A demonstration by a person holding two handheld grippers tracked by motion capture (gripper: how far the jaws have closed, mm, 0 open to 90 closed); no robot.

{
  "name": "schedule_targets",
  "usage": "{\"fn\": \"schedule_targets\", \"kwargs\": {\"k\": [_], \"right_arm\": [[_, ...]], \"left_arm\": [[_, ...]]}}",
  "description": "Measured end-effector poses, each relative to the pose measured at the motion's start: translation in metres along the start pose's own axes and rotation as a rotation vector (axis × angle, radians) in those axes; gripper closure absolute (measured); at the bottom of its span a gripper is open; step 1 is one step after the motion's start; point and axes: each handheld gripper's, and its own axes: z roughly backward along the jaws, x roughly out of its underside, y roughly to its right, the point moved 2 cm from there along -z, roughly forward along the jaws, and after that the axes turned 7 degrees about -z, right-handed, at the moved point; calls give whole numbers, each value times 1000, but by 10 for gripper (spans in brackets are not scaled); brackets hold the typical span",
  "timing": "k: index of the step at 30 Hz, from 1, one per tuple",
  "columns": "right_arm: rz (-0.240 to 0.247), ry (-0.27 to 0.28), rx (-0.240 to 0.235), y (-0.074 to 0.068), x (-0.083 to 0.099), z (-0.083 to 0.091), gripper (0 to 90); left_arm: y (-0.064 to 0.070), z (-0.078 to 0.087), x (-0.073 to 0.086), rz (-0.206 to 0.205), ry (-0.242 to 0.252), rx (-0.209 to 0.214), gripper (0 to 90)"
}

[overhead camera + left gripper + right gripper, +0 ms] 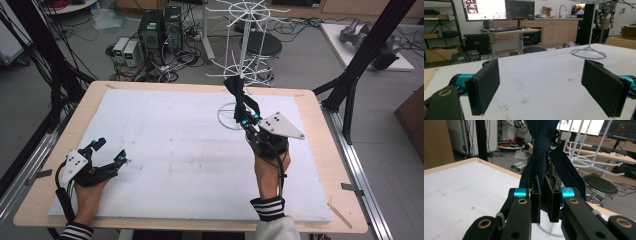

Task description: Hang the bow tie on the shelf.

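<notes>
A dark navy cloth strap point(239, 95), knotted near its top, hangs from a white wire rack point(245, 40) standing at the back right of the white board. My right gripper point(250, 120) is raised to its lower end and shut on it. In the right gripper view the jaws point(543, 195) stand almost together with the navy cloth point(541, 145) pinched between the pads, and the rack's wires point(584, 157) are just behind. My left gripper point(111, 150) rests low at the board's left edge, open with nothing in it. Its pads point(484, 87) are far apart over bare board.
A white foam board point(175, 150) covers the wooden table point(320, 150). The rack's ring base point(589, 52) sits on the board. Behind the table are a black stool point(262, 45), computer boxes point(160, 27) and floor cables. A black frame post point(365, 55) slants at the right.
</notes>
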Motion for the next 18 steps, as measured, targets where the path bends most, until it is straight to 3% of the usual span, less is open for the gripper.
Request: {"fn": "schedule_targets", "kwargs": {"k": [5, 18], "right_arm": [[5, 11, 34, 6, -5, -1, 841], [-3, 15, 69, 15, -9, -14, 840]], "left_arm": [[0, 0, 0, 0, 0, 0, 156], [0, 0, 0, -1, 1, 1, 157]]}}
